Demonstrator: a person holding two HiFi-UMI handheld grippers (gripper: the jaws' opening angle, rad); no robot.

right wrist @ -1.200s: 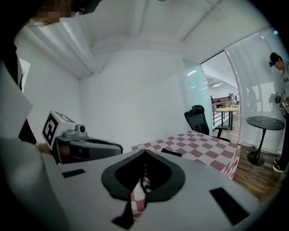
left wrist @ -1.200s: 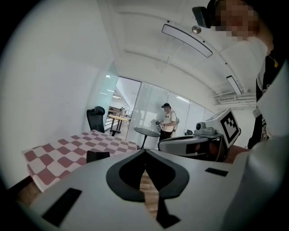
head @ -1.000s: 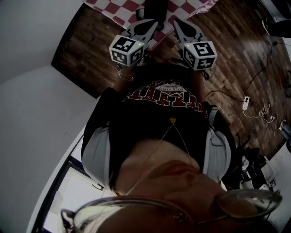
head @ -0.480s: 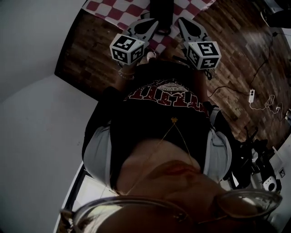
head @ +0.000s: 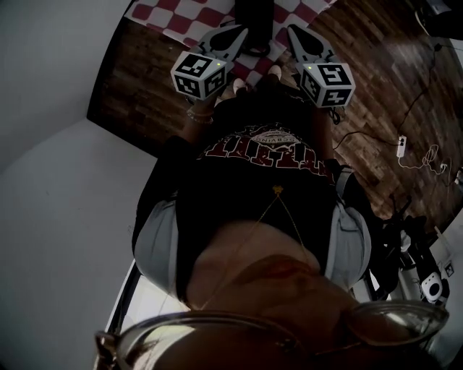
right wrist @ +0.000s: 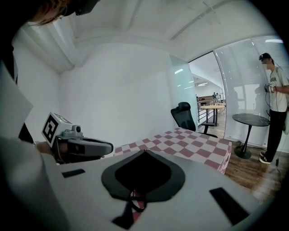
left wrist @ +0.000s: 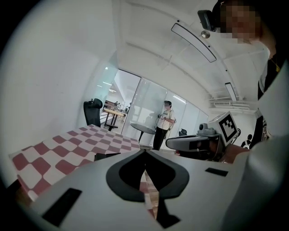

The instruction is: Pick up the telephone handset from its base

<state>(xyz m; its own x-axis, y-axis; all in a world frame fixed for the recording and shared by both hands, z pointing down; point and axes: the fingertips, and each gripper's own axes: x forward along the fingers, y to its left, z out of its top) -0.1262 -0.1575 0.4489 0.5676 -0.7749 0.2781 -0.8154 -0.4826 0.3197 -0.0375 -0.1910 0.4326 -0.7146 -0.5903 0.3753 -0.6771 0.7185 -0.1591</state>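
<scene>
In the head view a dark object (head: 255, 20), cut off by the top edge, lies on the red-and-white checked table (head: 181, 14); whether it is the telephone I cannot tell. My left gripper (head: 237, 32) and right gripper (head: 296, 32) hover side by side at the table's near edge, on either side of that object. In the left gripper view the left gripper (left wrist: 144, 151) has its jaws shut and empty, with a dark flat edge (left wrist: 106, 156) just beyond them. The right gripper (right wrist: 144, 151) also shows closed, empty jaws over the checked cloth (right wrist: 189, 142).
The floor (head: 376, 87) is dark wood, with cables and a power strip (head: 402, 144) at the right. A white wall (head: 51, 108) stands at the left. Beyond the table are a black office chair (right wrist: 185, 115), a round table (right wrist: 253, 119) and a standing person (right wrist: 275, 90).
Both grippers have edged a little toward the checked table, and more of the cloth shows at the top. Both sets of jaws stayed shut.
</scene>
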